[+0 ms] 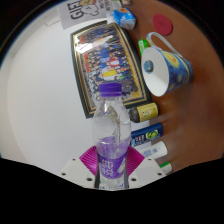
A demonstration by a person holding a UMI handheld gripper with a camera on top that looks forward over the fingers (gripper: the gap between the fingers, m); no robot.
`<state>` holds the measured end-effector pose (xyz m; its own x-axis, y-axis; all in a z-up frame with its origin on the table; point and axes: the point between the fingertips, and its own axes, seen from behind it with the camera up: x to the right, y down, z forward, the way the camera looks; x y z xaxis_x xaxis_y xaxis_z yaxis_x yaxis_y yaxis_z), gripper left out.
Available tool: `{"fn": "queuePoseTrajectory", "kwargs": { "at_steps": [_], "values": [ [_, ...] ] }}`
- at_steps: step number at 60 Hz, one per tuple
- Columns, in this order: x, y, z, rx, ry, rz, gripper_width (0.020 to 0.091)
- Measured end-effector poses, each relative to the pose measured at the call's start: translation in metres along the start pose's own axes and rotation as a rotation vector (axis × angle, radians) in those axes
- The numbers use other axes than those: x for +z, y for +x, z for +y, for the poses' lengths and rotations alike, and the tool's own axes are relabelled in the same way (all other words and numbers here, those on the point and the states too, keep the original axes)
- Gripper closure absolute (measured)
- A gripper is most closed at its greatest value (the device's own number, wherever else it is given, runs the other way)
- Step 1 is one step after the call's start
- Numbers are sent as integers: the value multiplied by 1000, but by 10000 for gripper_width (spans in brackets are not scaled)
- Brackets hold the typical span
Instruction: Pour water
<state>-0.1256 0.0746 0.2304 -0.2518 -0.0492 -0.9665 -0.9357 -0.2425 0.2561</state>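
- Two fingers of your tongs [112,170] stand either side of the water bottle [111,135], and their pink pads [92,160] press against its lower body, so the tongs are closed about as far as the bottle's width allows and have hold of it.
- You have the bottle upright between the fingers; it is clear plastic with a purple cap [110,89] on top and a purple label [112,152] low down, right where the pads meet it.
- Beyond the bottle, on the white worktop [40,100], lies a flat picture board [102,55] with a dark frame and a crowded, colourful print.
- To the right of the bottle and farther off, you can see a mug [165,66] with a blue and yellow pattern; it appears to lie on its side with its white inside turned towards the picture board.
- Just right of the bottle, between it and the mug, sits a small yellow and black container [147,111], and nearer to you a blue packet [147,130] and a white item [154,150]; what they are cannot be made out.
- Far beyond the bottle, past the picture board, a sheet with large black lettering [82,13] rests on the worktop, with a small blue and white object [124,18] and a red disc [162,22] to its right.
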Motion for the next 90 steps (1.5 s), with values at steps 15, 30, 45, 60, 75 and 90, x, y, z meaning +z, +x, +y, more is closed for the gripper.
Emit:
{"fn": "queuePoseTrajectory", "kwargs": {
  "at_steps": [15,30,45,60,75,90],
  "values": [
    [5,12,-27,209,19,-24,781],
    [-1,9,-20,-147,-41,94,780],
    [-8,-74,-48,-925,-35,120,780],
    [-32,-148,-124,-1527,113,126,781],
    [-46,-90,-247,-1798,138,326,782],
    [-54,22,-314,-1755,54,478,782]
  ]
}}
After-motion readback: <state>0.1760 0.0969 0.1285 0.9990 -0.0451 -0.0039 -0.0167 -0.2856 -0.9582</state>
